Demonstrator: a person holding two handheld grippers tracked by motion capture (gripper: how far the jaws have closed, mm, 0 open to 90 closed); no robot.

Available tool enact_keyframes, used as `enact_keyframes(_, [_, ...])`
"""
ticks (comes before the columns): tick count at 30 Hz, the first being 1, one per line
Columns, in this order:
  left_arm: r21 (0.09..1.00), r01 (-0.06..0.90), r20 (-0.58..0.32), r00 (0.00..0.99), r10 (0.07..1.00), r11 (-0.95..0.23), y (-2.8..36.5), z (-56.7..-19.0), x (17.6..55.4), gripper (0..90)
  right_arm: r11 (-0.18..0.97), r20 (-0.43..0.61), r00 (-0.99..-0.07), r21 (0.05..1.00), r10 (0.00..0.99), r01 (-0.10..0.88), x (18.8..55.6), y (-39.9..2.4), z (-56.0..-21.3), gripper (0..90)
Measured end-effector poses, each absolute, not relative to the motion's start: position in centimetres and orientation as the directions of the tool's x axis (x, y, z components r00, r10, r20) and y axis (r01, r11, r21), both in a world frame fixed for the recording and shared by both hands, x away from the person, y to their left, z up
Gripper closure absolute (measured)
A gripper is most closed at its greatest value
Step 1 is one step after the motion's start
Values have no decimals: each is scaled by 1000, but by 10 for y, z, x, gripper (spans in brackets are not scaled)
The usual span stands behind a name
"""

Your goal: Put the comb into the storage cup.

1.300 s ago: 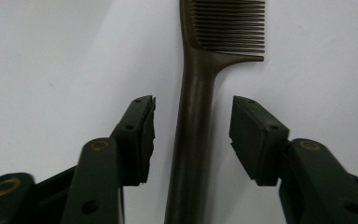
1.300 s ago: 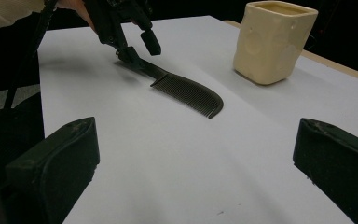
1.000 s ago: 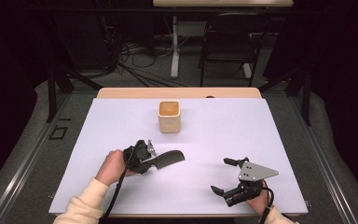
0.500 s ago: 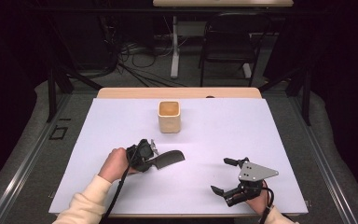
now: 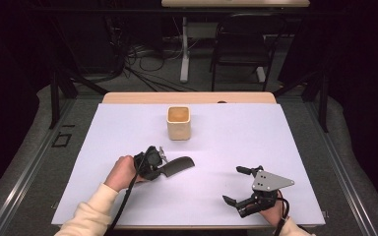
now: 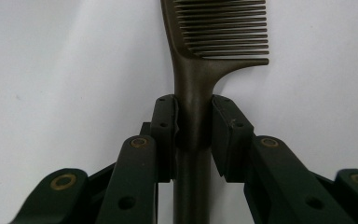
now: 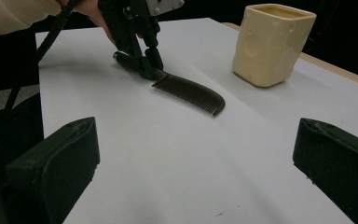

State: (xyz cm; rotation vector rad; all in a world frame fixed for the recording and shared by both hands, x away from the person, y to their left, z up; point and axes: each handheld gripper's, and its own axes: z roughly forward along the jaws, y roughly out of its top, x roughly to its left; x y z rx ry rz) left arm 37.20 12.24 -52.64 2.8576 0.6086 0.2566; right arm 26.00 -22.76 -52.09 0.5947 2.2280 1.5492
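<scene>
A dark comb (image 5: 177, 166) lies flat on the white table cover, its teeth end pointing right. My left gripper (image 5: 159, 167) comes at it from the left, low over the table. In the left gripper view the jaws have just been closing, and both pads (image 6: 165, 123) now press the sides of the comb (image 6: 193, 84) at its handle, just below the teeth. The right gripper view shows the same grip on the comb (image 7: 191, 93) by the left gripper (image 7: 149, 67). My right gripper (image 5: 232, 184) rests open near the front right of the table with nothing between its jaws (image 7: 196, 154).
A cream square cup (image 5: 178, 123) stands upright behind the comb, towards the table's far edge. The white cover (image 5: 236, 132) spans most of the tabletop. A chair and cables sit on the dark floor beyond the table.
The left gripper's jaws have drawn in around the comb's handle. The comb, the cup and the right gripper stay where they were.
</scene>
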Motion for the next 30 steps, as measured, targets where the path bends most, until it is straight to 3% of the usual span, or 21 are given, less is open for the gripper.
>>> enact_keyframes(30, [383, 421, 87, 870, 486, -822, 141, -512, 359, 720, 309, -54, -845, 942, 531, 134, 260, -228, -521, 0])
